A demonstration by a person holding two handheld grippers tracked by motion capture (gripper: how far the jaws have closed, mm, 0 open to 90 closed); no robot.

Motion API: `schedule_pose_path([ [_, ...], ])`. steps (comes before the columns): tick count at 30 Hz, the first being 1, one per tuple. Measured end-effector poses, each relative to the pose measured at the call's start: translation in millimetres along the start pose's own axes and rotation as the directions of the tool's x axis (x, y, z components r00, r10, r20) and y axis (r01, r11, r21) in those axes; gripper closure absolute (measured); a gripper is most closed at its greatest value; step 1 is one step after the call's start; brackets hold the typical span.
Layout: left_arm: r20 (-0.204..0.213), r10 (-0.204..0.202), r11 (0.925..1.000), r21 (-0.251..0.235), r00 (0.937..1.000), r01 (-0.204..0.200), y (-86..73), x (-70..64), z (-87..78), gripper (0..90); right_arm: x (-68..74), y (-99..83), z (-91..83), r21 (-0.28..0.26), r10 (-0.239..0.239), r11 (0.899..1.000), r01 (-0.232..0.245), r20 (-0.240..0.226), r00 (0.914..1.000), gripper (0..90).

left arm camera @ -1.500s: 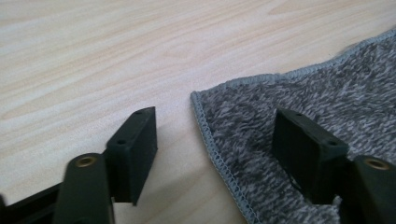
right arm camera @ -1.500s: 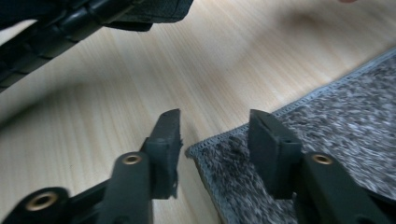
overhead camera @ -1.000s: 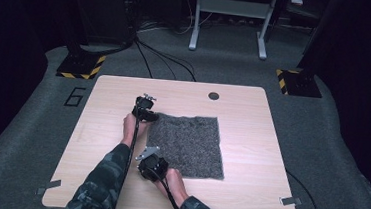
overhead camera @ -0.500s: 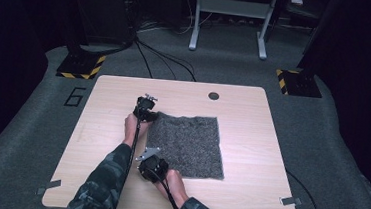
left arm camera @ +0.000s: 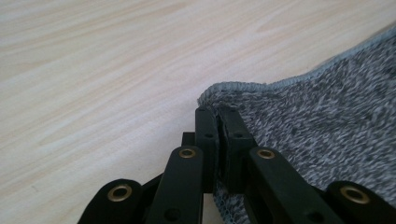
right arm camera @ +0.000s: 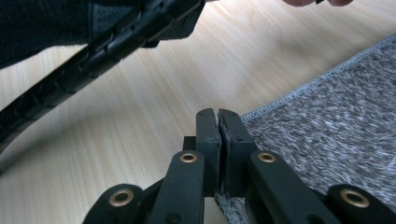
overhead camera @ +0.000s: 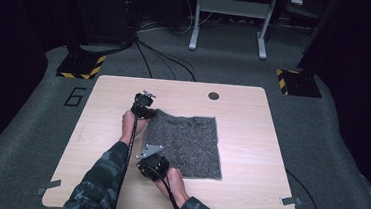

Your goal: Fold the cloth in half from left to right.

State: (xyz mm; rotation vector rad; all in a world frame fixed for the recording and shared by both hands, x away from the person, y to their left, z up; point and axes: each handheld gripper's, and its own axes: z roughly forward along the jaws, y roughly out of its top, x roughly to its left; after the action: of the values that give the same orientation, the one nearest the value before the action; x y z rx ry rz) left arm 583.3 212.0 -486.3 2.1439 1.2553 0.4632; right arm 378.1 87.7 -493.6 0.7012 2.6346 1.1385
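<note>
Cloth (overhead camera: pixel 185 143) lies flat mid-frame on the table (overhead camera: pixel 253 115). I've got my left gripper (overhead camera: pixel 145 112) clamped on its far left corner and my right gripper (overhead camera: pixel 150 158) pinching the near left corner. Grips made; no fold or lift started yet, I'd say.

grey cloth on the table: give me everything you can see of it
The grey cloth is a roughly square piece of mottled grey knit with a lighter stitched hem, lying flat and spread open on the light wooden table, left of centre. Its far-left corner is slightly raised and pinched in the shut left gripper. The right gripper is shut on the left edge at the near-left corner. Nothing else rests on it.
</note>
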Motion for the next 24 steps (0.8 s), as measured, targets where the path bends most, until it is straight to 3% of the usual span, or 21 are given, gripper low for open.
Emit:
schedule_pose_path([
  [8, -0.006, 0.007, 1.0000, 0.007, 1.0000, -0.007, 12.0, 6.2, -12.6, 87.0, -0.4, 8.5, -14.1, -0.061, 0.010, 0.998, -0.010, -0.007, 0.9999, 87.6],
  [16, -0.007, 0.030, 0.9993, 0.023, 0.9995, -0.030, 24.5, 5.9, -23.1, 87.0, 3.2, 17.9, -30.4, -0.142, 0.007, 0.990, -0.008, -0.010, 0.9999, 87.7],
  [19, -0.021, 0.044, 0.9988, 0.020, 0.9988, -0.044, 30.9, 6.4, -30.4, 87.0, 4.1, 21.7, -35.2, -0.168, 0.014, 0.986, -0.014, -0.006, 0.9999, 87.7],
  [21, -0.048, 0.076, 0.9966, 0.035, 0.9960, -0.074, 34.8, 5.1, -35.9, 87.0, 3.7, 24.6, -37.5, -0.178, 0.016, 0.984, -0.017, -0.008, 0.9998, 87.7],
  [24, -0.058, 0.081, 0.9963, 0.033, 0.9950, -0.080, 41.2, 7.0, -44.9, 87.0, 4.4, 29.6, -41.4, -0.199, 0.011, 0.980, -0.012, -0.008, 0.9999, 87.7],
])
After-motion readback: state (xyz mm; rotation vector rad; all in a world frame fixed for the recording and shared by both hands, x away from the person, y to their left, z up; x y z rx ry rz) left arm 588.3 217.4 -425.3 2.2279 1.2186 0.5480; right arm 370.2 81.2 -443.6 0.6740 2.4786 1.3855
